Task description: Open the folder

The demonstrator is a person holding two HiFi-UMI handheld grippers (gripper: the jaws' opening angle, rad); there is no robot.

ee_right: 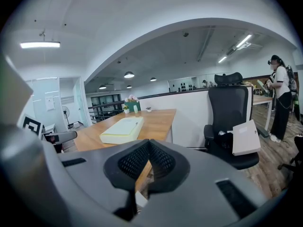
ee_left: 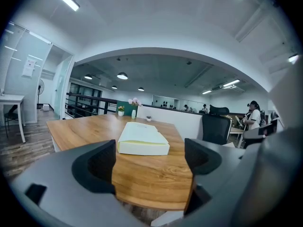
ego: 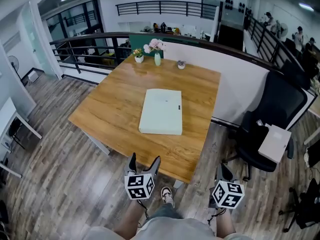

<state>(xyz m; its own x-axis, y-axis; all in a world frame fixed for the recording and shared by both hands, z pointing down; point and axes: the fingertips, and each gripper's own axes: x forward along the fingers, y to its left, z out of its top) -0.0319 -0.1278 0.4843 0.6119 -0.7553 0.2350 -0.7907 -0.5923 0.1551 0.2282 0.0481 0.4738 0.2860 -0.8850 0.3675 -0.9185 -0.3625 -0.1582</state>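
Head view: closed pale folder (ego: 161, 111) lies flat at middle of desk (ego: 110, 104), well apart from both grippers; opening not begun. Near desk edge, left gripper (ego: 144, 161) spread, empty, pointed at folder, likely readied for cover. Off to right, right gripper (ego: 223, 170) pressed together, empty, apparently idle.

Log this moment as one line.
folder closed, flat on table | left hand-held gripper open, empty | right hand-held gripper shut, empty | both short of folder
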